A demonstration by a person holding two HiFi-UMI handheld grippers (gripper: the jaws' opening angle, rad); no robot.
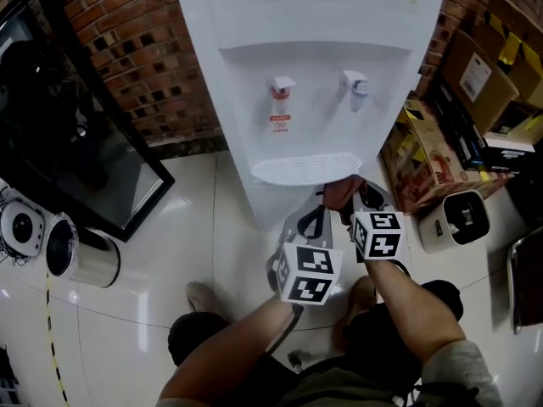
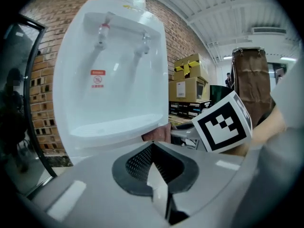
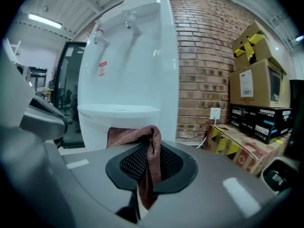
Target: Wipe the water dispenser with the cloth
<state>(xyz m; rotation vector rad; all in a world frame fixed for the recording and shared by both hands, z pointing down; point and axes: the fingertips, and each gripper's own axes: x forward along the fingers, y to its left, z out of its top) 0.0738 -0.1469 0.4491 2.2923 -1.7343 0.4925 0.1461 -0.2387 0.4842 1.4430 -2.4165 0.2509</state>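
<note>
While I'm watching the feeds remotely, the white water dispenser [image 1: 297, 58] fills most of the head view. It stands on the tiled floor [image 1: 195, 219] against the brick wall [image 1: 127, 49], with cardboard boxes [image 1: 428, 164] off to its right. Both tongs sit low in front of it, just under the drip tray [image 1: 305, 169]. My left gripper [image 1: 312, 220] has its jaws pressed together with nothing in them. My right gripper [image 1: 361, 200] is pinched down on the reddish-brown cloth [image 1: 341, 192] (bunched up, one flap hanging between the jaws). The cloth is right by the tray's front edge, and I can't tell whether it's touching.
</note>
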